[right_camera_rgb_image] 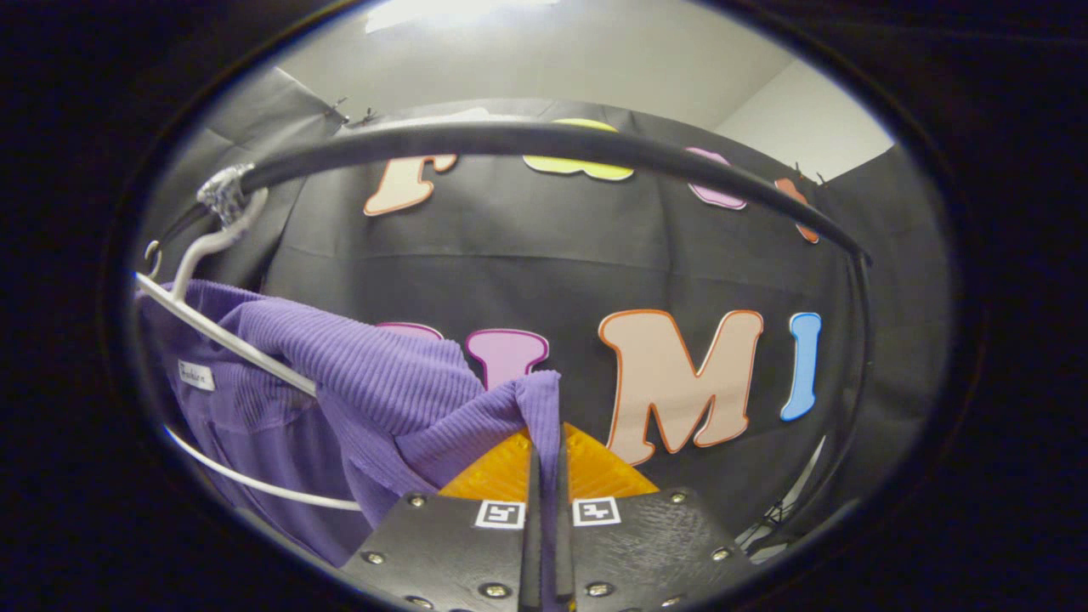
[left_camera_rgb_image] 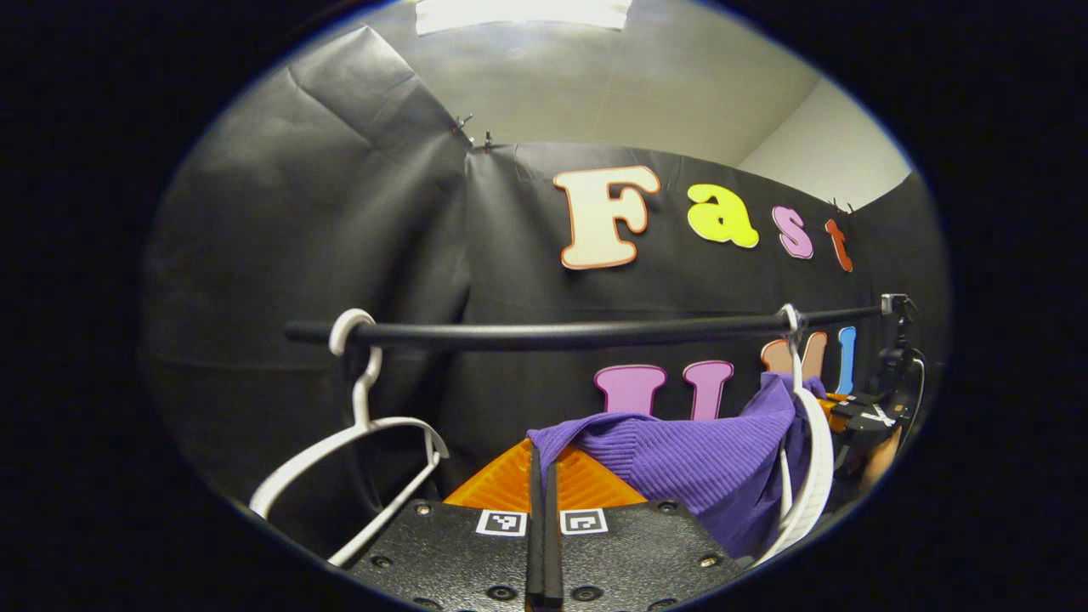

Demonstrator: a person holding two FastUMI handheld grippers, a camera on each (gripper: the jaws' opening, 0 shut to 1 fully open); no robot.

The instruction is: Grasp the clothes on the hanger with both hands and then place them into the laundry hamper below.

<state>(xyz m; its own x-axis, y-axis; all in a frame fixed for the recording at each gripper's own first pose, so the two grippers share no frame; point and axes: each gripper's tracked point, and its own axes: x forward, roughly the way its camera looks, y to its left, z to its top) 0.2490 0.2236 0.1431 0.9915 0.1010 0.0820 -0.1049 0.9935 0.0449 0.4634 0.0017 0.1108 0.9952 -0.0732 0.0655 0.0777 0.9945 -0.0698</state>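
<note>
Two jaws closed: right gripper (right_camera_rgb_image: 544, 476) pinching soft, light knit (right_camera_rgb_image: 382, 382); left gripper (left_camera_rgb_image: 544, 510) at its shoulder, grip unclear.

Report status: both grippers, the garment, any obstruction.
Left gripper shut on purple sweater. Right gripper shut on its other edge. Sweater hangs on its white hanger under the rail. Empty hanger alongside.

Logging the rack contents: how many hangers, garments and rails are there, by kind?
White plastic hangers: 2, one bare, one carrying the garment
Purple ribbed knit garment: 1
Black horizontal rail: 1
Total: 4
</note>
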